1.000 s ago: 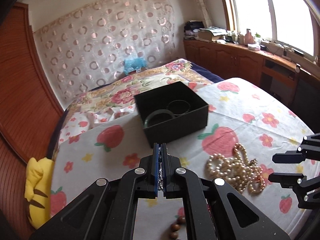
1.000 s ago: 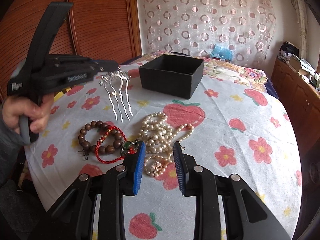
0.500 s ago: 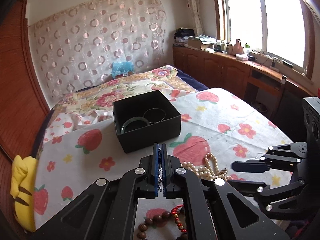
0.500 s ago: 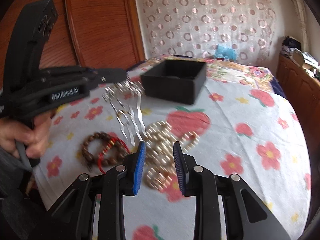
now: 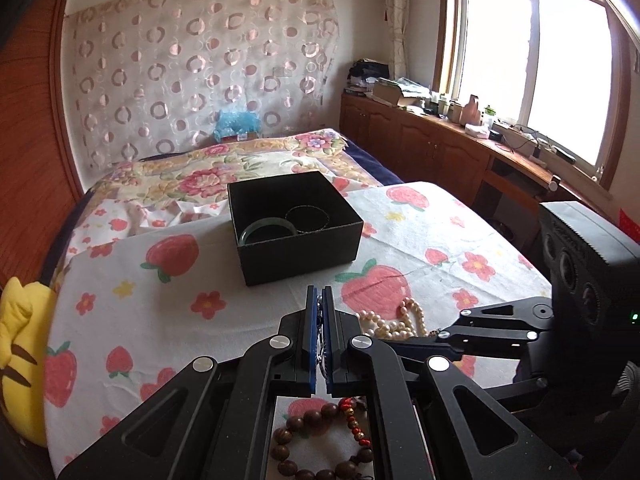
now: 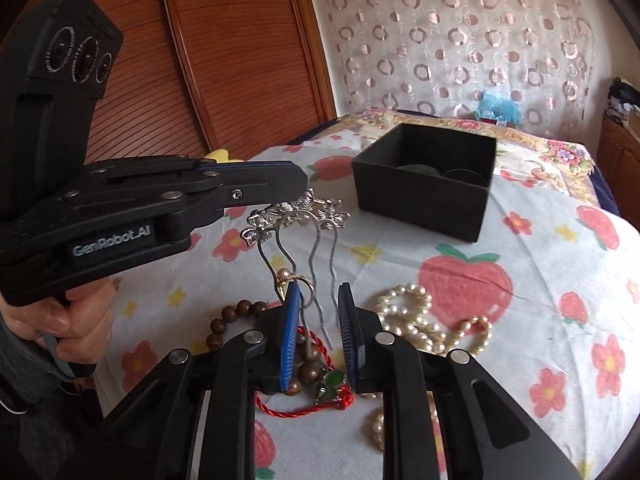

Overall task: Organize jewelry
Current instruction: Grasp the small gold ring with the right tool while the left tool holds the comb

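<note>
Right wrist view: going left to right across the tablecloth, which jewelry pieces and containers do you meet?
Wooden bead bracelet → silver hair comb hanging from the left gripper → pearl necklace; the black box sits farther back.

A home bedroom: floral bedspread, patterned curtain, wooden cabinets.

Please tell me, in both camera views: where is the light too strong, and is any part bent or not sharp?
Left wrist view: the window is blown out white, the wall curtain bows from fisheye distortion. Right wrist view: even light, sharp silver hair comb and black box; wardrobe door edges curve.
</note>
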A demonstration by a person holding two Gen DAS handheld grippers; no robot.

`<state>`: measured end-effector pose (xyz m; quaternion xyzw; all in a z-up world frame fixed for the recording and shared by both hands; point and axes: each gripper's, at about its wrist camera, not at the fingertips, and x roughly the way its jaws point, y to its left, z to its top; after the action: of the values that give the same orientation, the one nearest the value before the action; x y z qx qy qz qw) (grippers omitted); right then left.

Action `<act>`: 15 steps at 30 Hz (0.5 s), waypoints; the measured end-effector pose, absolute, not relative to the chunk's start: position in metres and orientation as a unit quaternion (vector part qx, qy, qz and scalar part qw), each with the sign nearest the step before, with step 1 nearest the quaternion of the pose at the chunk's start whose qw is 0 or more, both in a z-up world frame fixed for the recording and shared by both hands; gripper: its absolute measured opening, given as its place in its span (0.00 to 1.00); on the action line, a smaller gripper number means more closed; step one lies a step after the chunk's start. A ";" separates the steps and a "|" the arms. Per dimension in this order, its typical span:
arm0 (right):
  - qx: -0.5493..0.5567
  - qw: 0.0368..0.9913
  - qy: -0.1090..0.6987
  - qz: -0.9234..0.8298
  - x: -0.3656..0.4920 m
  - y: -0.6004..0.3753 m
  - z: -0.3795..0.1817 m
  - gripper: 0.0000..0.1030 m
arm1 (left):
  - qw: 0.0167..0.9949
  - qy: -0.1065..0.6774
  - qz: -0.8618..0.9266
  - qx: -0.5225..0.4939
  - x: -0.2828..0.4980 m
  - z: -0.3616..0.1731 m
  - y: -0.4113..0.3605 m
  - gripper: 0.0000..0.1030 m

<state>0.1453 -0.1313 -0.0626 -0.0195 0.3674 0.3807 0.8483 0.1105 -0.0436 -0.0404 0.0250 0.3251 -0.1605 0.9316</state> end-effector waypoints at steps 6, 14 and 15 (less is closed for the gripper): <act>-0.020 0.840 0.383 0.384 0.151 -0.126 -0.069 0.10 | 0.930 0.328 -0.164 0.020 0.110 -0.043 -0.042 0.01; -0.046 0.849 0.367 0.379 0.140 -0.121 -0.066 0.04 | 0.932 0.330 -0.145 0.029 0.112 -0.050 -0.040 0.01; -0.050 0.850 0.364 0.378 0.138 -0.120 -0.066 0.04 | 0.932 0.331 -0.145 0.027 0.112 -0.050 -0.039 0.01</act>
<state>0.1376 -0.1198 -0.0664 -0.0496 0.3643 0.3779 0.8497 0.1122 -0.0391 -0.0504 0.0272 0.3308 -0.1455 0.9320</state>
